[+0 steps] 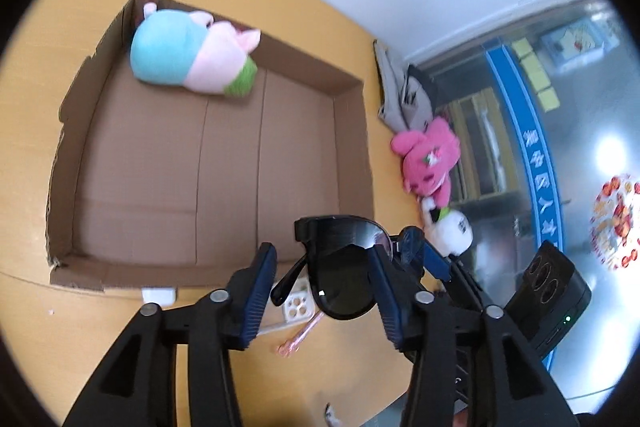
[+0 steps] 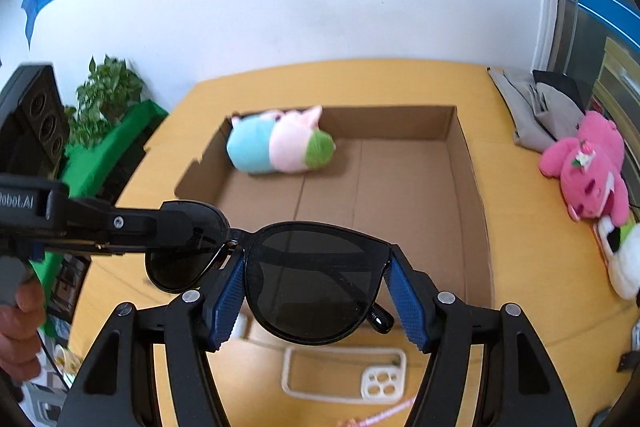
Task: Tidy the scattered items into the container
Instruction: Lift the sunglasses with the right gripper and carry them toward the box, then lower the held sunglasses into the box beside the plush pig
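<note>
- Sunglasses (image 2: 316, 279) hang above the table's near edge, short of the cardboard box (image 2: 464, 163).
- Right gripper (image 2: 316, 291) clamps one lens.
- Left gripper (image 1: 316, 283): jaws apart around the other lens, one pad touching.

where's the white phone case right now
The white phone case lies on the yellow table, just outside the cardboard box's near wall, below the held sunglasses in the right wrist view.

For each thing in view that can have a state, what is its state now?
sunglasses: held in the air, temples folded
right gripper: shut on one lens
left gripper: around the other lens, grip unclear
cardboard box: open
blue and pink plush: lying in the box
pink plush: outside, on the table
phone case: outside, on the table
</note>
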The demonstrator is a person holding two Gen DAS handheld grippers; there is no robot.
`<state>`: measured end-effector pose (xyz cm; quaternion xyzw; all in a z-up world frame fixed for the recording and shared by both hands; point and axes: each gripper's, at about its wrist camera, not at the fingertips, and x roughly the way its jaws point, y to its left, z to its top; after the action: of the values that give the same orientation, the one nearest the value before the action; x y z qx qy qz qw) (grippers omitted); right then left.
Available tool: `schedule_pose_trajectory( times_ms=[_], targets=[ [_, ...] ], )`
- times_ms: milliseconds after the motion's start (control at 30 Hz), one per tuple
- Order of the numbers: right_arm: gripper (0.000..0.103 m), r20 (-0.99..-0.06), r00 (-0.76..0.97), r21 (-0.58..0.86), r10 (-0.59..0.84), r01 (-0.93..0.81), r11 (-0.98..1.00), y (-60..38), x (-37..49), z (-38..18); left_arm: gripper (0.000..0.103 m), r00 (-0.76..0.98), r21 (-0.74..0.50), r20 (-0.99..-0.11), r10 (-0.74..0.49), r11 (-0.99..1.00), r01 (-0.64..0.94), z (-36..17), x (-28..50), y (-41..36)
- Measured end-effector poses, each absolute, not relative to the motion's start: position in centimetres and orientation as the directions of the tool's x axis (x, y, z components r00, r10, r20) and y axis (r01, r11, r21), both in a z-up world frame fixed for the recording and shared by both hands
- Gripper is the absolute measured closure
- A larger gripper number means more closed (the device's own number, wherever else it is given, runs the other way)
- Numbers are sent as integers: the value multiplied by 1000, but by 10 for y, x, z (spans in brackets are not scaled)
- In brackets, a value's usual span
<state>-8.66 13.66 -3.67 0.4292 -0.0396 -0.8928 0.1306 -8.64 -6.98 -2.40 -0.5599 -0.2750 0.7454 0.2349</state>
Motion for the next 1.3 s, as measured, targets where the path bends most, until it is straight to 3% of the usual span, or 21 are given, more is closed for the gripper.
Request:
schedule_pose_trajectory(
  times_ms=[567, 667, 967, 1033, 1100, 1300],
  targets=[
    [32, -762, -566, 236, -315, 210, -949, 112, -175, -57, 55, -324, -721, -635, 701, -688, -75, -45, -157, -108],
    [32, -770, -546, 244, -330, 226, -943, 98, -187, -69, 41, -317, -706, -647, 694, -702, -94, -55, -172, -112],
    [32, -762, -516, 281, -392, 283, -917, 65, -201, -83, 40, -302, -749, -619, 725, -661, -53, -85, -203, -128],
    [32, -761, -514, 276, -395, 293, -915, 60, -199, -85, 49, -297, -770, -600, 743, -637, -39, -93, -205, -131],
    [32, -762, -512, 277, -397, 296, -914, 57, -198, -88, 65, -282, -773, -601, 748, -633, -29, -100, -206, -132],
    [32, -786, -470, 300, -400, 275, -913, 55, -204, -107, 67, -258, -758, -626, 736, -652, -24, -114, -214, -134]
  ],
)
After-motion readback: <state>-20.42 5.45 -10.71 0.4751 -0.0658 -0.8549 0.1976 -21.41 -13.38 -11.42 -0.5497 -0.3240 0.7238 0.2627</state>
